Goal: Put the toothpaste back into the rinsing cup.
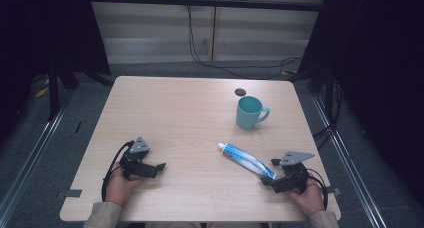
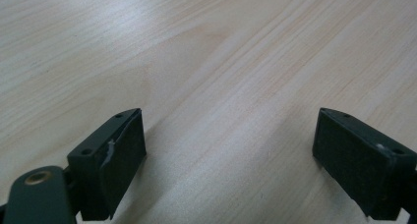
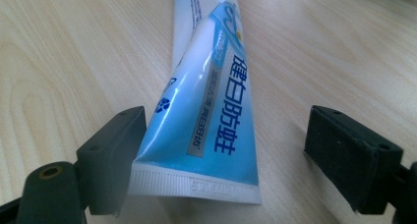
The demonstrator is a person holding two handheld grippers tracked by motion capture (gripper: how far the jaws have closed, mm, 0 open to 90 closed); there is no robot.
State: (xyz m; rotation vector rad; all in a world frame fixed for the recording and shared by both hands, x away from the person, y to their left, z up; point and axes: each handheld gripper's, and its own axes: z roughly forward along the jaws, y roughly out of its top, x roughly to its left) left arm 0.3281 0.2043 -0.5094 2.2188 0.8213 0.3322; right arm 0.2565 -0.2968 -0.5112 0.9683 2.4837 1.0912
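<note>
A blue-and-white toothpaste tube (image 1: 242,158) lies flat on the wooden table (image 1: 190,118), its cap end pointing toward the middle. Its crimped flat end (image 3: 196,187) sits between the jaws of my right gripper (image 1: 269,172), which stand wide apart; the left jaw is close against the tube's edge and the right jaw is well clear of it. A teal mug (image 1: 251,112) stands upright behind the tube. My left gripper (image 1: 156,169) rests low over bare wood at the front left, open, with nothing between its jaws (image 2: 228,150).
A small dark round disc (image 1: 240,92) lies just behind the mug. Both hands sit near the table's front edge. Dark frames and cables surround the table on the floor.
</note>
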